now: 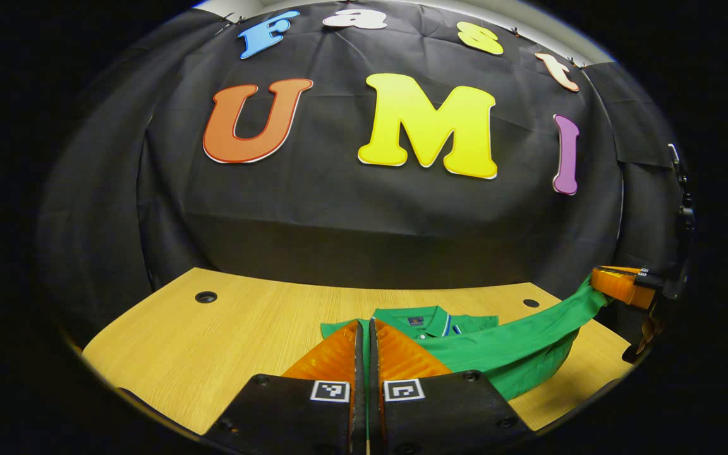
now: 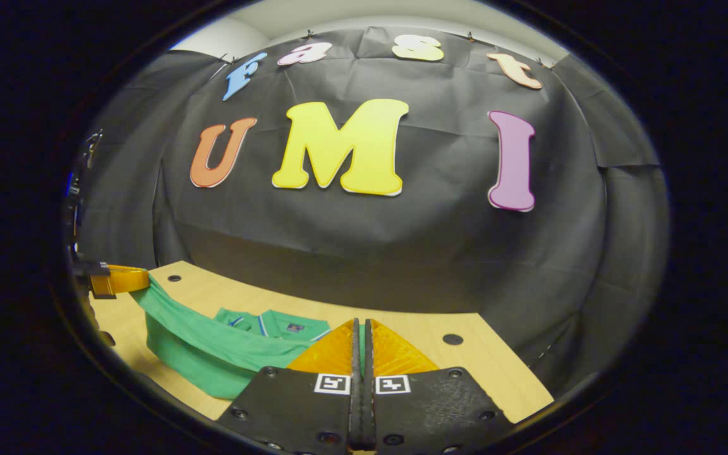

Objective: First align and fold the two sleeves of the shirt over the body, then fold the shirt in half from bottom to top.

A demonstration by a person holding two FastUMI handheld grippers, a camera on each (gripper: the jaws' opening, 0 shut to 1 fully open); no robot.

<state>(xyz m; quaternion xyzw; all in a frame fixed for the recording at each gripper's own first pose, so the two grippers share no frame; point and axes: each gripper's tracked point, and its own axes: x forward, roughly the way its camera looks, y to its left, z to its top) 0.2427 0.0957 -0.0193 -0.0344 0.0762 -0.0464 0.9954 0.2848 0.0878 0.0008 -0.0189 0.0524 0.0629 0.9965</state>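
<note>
Shirt point(image 1: 503, 354) apparently pinched between both tools, above table point(image 1: 212, 341).

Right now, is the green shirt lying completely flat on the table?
No: in the left gripper view, the green shirt has one edge lifted off the table, stretched up to the right claw.

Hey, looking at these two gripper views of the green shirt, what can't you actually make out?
- Left gripper view: the left claw hides the shirt's near part, so its sleeves cannot be checked.
- Right gripper view: the right claw covers the cloth it pinches; the lifted fold hides the body beneath.
- Both views: the collar label is too small, and the table's near edge is cut off.
</note>
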